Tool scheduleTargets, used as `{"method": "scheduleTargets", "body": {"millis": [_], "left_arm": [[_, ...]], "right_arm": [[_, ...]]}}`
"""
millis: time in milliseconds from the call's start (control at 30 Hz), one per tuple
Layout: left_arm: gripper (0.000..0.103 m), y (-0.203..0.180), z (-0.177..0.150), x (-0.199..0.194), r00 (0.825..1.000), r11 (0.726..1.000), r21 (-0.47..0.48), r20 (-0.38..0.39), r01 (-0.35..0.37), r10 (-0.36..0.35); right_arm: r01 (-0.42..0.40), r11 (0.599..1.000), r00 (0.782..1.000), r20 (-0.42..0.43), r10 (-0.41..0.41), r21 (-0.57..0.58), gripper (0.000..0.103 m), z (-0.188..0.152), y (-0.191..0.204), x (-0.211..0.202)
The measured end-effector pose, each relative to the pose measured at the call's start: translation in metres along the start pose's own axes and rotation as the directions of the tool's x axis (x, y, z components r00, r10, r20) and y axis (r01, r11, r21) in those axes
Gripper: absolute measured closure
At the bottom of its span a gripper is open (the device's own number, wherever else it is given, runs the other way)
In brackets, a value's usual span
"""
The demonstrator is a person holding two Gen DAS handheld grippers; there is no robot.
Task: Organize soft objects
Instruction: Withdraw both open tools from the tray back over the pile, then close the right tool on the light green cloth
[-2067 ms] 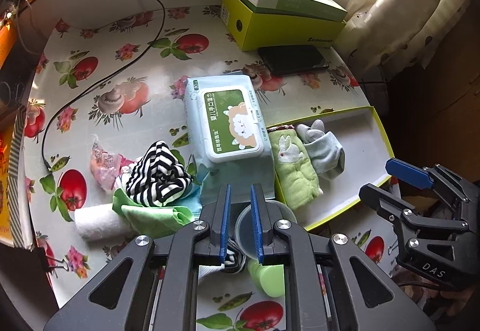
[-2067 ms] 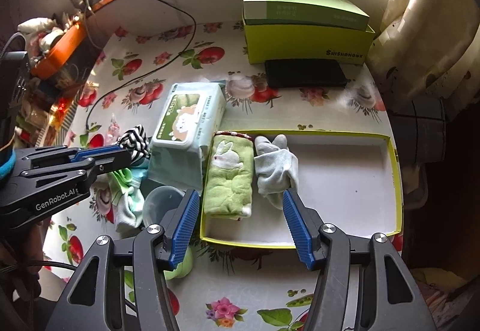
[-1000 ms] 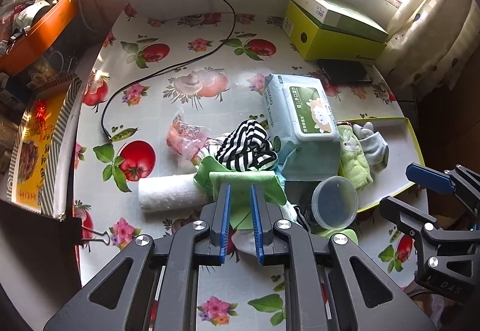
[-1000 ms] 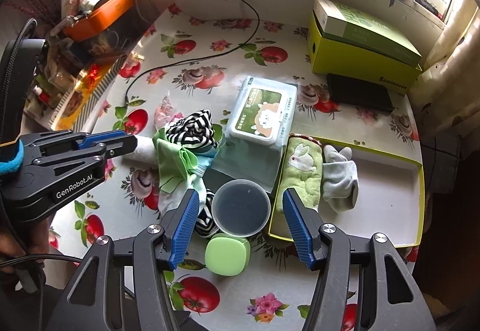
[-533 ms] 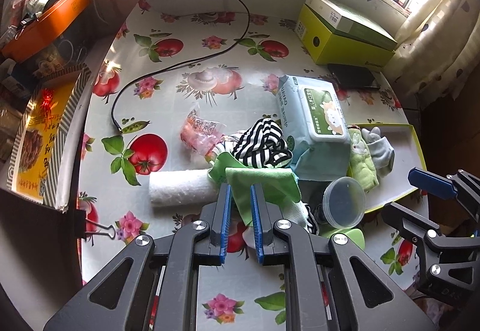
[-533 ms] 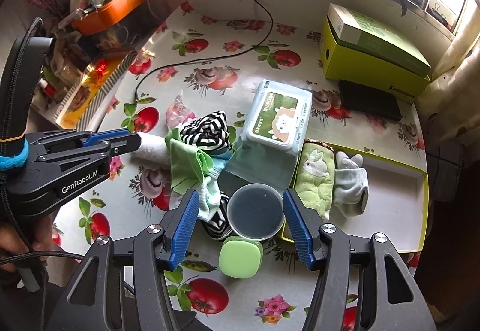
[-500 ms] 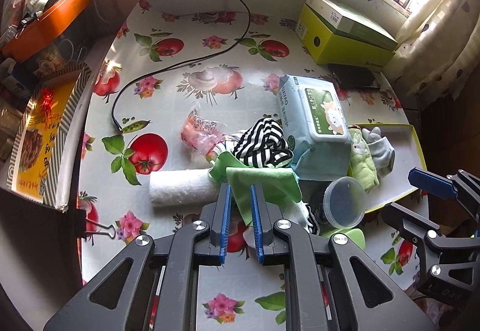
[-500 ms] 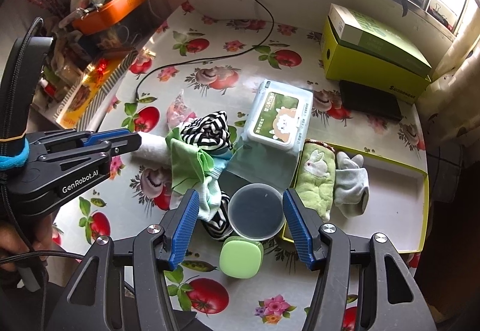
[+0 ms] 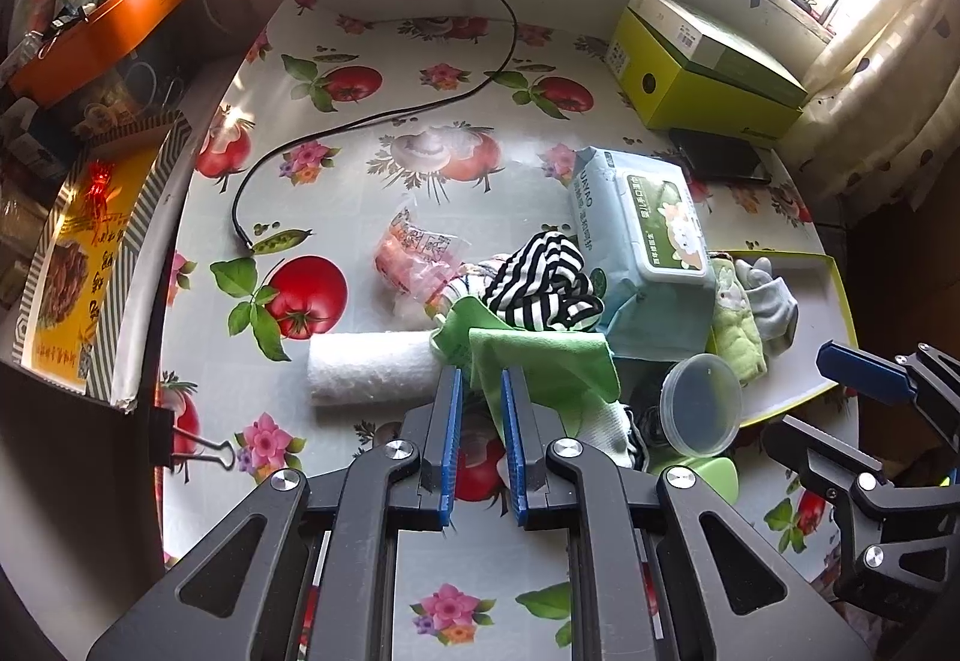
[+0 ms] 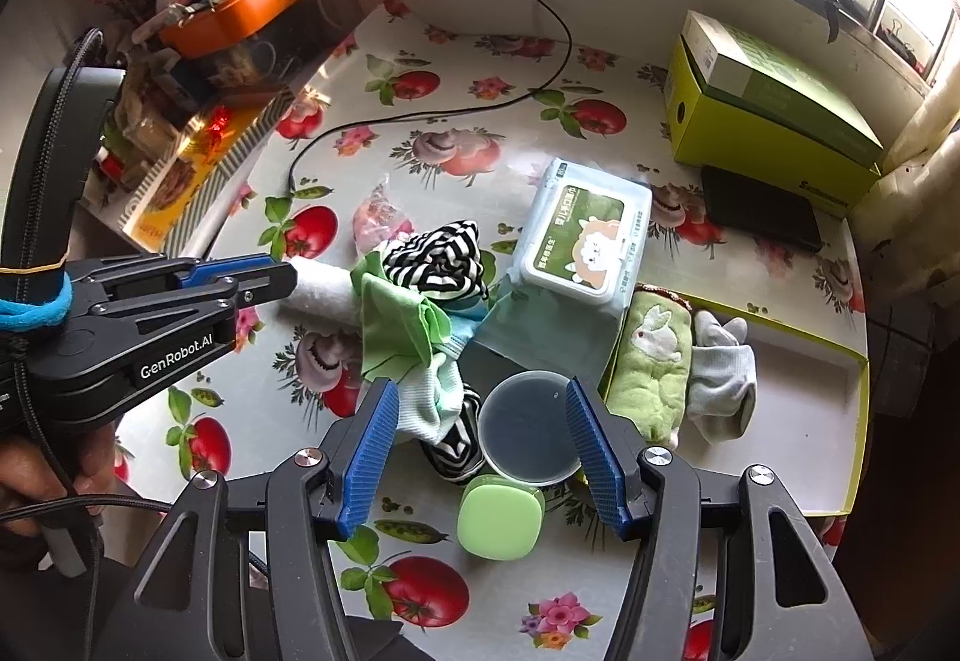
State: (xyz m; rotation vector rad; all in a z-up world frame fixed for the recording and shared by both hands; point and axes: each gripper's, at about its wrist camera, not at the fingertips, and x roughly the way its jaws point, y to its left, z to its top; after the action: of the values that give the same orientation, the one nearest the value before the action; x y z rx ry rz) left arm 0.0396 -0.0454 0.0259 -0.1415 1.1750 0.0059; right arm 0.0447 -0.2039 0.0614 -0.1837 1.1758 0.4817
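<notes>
Clutter covers our flowered table (image 9: 372,163). We hold the left gripper (image 9: 480,391) above the green cloth (image 9: 540,361), its jaws a narrow gap apart and grasping nothing. Our right gripper (image 10: 480,409) hangs wide open above the round lid (image 10: 528,433), gripping nothing. The striped cloth (image 10: 435,259) lies beside the wipes pack (image 10: 582,235); the rabbit towel (image 10: 657,355) and grey sock (image 10: 720,367) lie in the yellow tray (image 10: 858,421).

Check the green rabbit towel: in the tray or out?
In. The green rabbit towel lies rolled inside the yellow-rimmed tray, beside the grey sock.
</notes>
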Motion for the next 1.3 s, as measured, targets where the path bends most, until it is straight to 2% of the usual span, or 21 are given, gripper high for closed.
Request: {"method": "scheduleTargets", "body": {"millis": [633, 933, 1300], "left_arm": [[0.089, 0.025, -0.002, 0.011, 1.0, 0.999, -0.051, -0.026, -0.006, 0.005], [0.089, 0.048, -0.007, 0.02, 0.999, 0.995, -0.099, -0.051, -0.005, 0.0], [0.089, 0.067, -0.01, 0.029, 0.997, 0.989, -0.148, -0.073, 0.001, -0.012]], "right_arm": [[-0.046, 0.997, 0.999, -0.019, 0.045, -0.057, 0.046, 0.011, 0.018, 0.016], [-0.094, 0.992, 0.994, -0.056, 0.09, -0.084, 0.056, 0.021, 0.029, 0.045], [-0.102, 0.984, 0.989, -0.122, 0.085, -0.144, 0.069, 0.035, 0.04, 0.097]]}}
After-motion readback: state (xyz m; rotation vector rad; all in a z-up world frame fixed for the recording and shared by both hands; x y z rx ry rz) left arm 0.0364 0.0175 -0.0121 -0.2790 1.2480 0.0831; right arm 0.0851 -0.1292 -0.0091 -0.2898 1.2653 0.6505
